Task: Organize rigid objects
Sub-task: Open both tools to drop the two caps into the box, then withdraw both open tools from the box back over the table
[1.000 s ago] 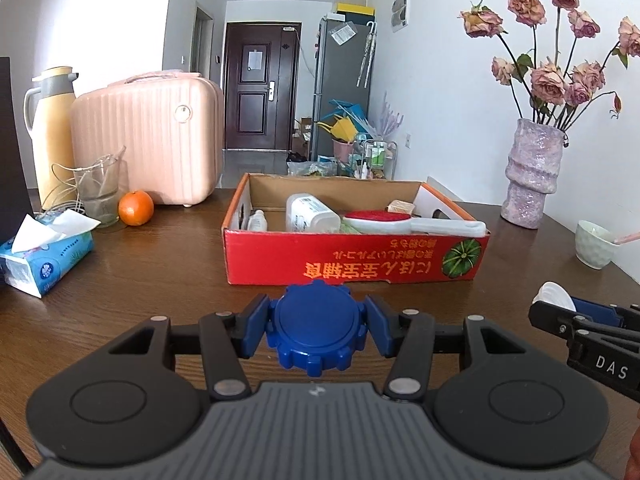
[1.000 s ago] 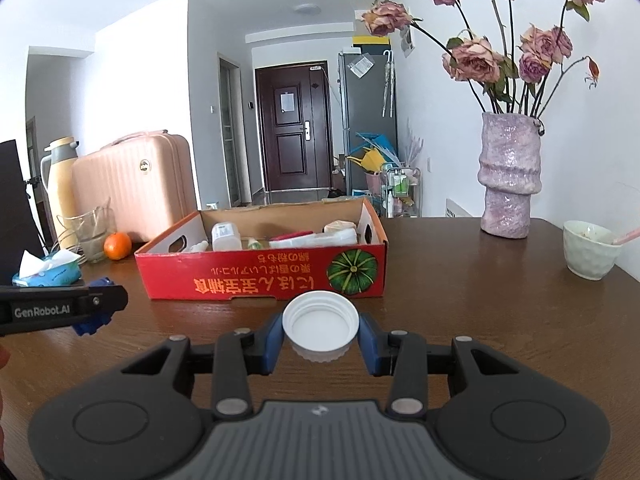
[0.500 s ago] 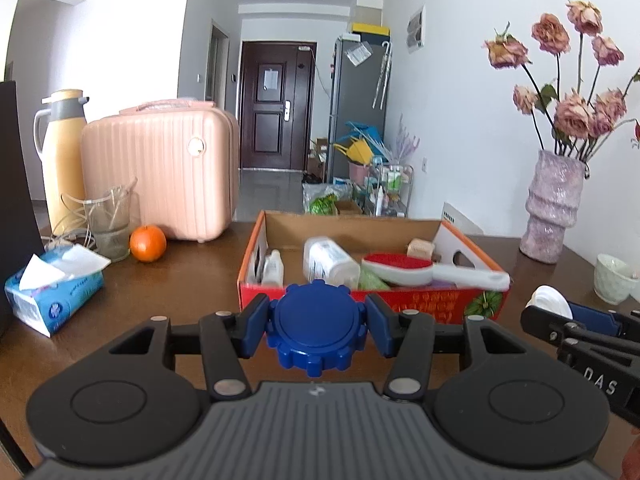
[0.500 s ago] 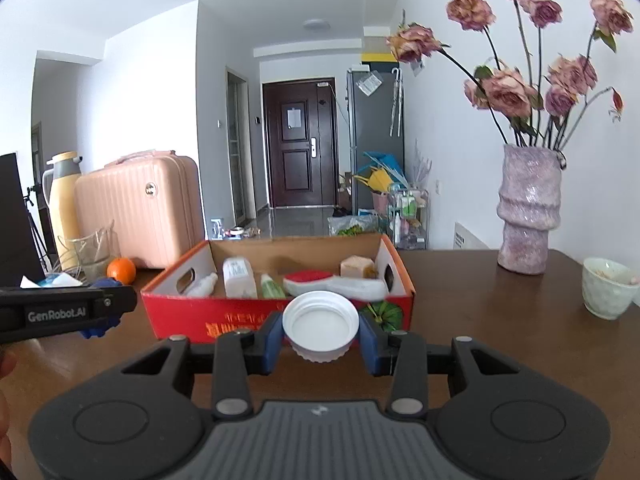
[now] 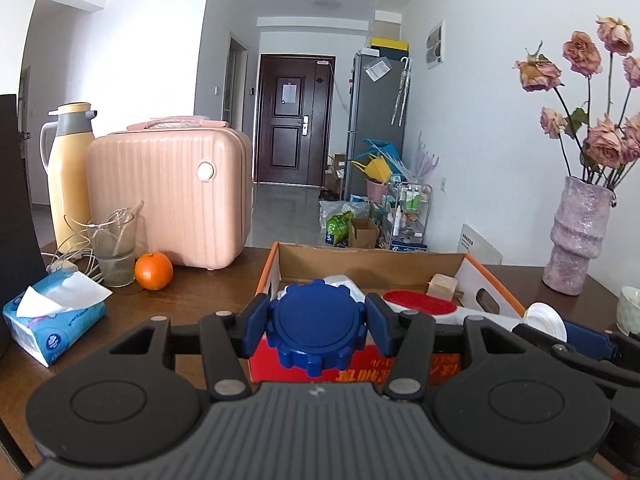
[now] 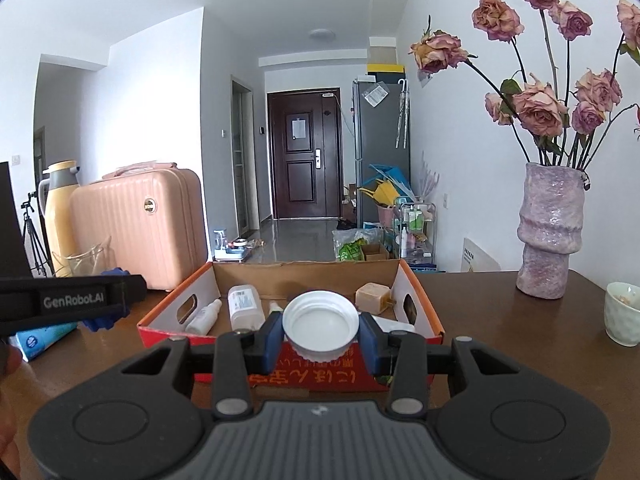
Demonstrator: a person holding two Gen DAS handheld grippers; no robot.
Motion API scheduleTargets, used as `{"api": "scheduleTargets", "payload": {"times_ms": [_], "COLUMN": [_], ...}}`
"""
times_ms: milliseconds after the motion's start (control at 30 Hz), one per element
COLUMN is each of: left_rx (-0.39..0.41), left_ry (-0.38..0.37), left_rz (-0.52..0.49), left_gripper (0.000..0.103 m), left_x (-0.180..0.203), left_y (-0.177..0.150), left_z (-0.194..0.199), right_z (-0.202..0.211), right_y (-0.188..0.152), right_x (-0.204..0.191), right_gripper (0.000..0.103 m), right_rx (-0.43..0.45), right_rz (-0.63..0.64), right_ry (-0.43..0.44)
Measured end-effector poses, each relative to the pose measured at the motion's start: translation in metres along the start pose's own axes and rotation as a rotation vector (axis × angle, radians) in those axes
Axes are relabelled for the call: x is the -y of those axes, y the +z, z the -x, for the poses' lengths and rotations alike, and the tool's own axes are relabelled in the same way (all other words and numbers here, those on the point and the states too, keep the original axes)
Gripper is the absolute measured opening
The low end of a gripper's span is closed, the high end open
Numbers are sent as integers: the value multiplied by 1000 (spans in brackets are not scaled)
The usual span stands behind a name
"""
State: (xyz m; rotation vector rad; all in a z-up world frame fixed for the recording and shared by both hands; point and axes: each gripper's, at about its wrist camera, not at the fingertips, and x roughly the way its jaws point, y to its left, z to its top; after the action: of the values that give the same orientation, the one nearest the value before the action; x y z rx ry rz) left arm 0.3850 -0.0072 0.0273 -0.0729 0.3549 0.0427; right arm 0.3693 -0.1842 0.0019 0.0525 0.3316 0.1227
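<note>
1. My left gripper (image 5: 316, 330) has its jaws clamped on the blue notched cap (image 5: 316, 328), one pad on each side; the cap faces my camera and is held above the bench (image 5: 180, 312).
2. Just beyond those jaws sits the red cardboard box (image 5: 472, 272); inside it I see a red-topped brush (image 5: 420, 304) and a tan block (image 5: 442, 286), both right of the jaws.
3. My right gripper (image 6: 320, 330) has its jaws closed on the white cap (image 6: 320, 326), open side towards me; it is held over the near wall of the box (image 6: 420, 300).
4. Past these jaws, in the box, lie a white bottle (image 6: 245, 306) and a small bottle (image 6: 204, 316) to the left.
5. Left of my left jaws rest an orange (image 5: 154, 271) and a tissue pack (image 5: 54, 326); a vase (image 6: 550, 230) stands well right of my right jaws.
</note>
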Motion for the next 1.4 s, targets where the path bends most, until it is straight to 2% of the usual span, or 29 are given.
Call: {"api": "scheduleTargets", "payload": {"times_ms": [333, 633, 800, 833, 867, 900, 933, 967, 1033, 1133, 1400], "left_rx": [-17, -63, -92, -96, -95, -92, -86, -72, -62, -63, -40], "left_ry": [23, 60, 57, 53, 45, 44, 47, 54, 52, 62, 66], "left_rz": [34, 53, 25, 16, 9, 7, 9, 15, 18, 30, -2], "left_gripper": [54, 54, 54, 60, 68, 87, 100, 101, 103, 103, 103], "left_x": [1, -2, 1, 1, 1, -1, -2, -5, -10, -16, -16], "left_y": [13, 25, 27, 26, 26, 26, 26, 26, 28, 30, 32], "left_z": [-49, -116, -147, -151, -154, -156, -157, -156, -155, -154, -130], "right_z": [-49, -114, -148, -153, -157, -158, -158, -156, -154, -151, -130], "right_y": [14, 22, 23, 22, 22, 22, 21, 20, 21, 23, 27], "right_x": [-1, 6, 10, 11, 12, 13, 16, 16, 18, 23, 27], "right_gripper": [39, 39, 40, 44, 60, 71, 87, 91, 92, 103, 103], "right_rx": [7, -32, -64, -69, -81, -87, -83, -75, -76, -72, -54], "right_rz": [-27, -42, -30, -27, -20, -15, -14, -11, -3, -30, -30], "right_ry": [-12, -33, -38, -40, -44, -50, -62, -75, -95, -119, -122]}}
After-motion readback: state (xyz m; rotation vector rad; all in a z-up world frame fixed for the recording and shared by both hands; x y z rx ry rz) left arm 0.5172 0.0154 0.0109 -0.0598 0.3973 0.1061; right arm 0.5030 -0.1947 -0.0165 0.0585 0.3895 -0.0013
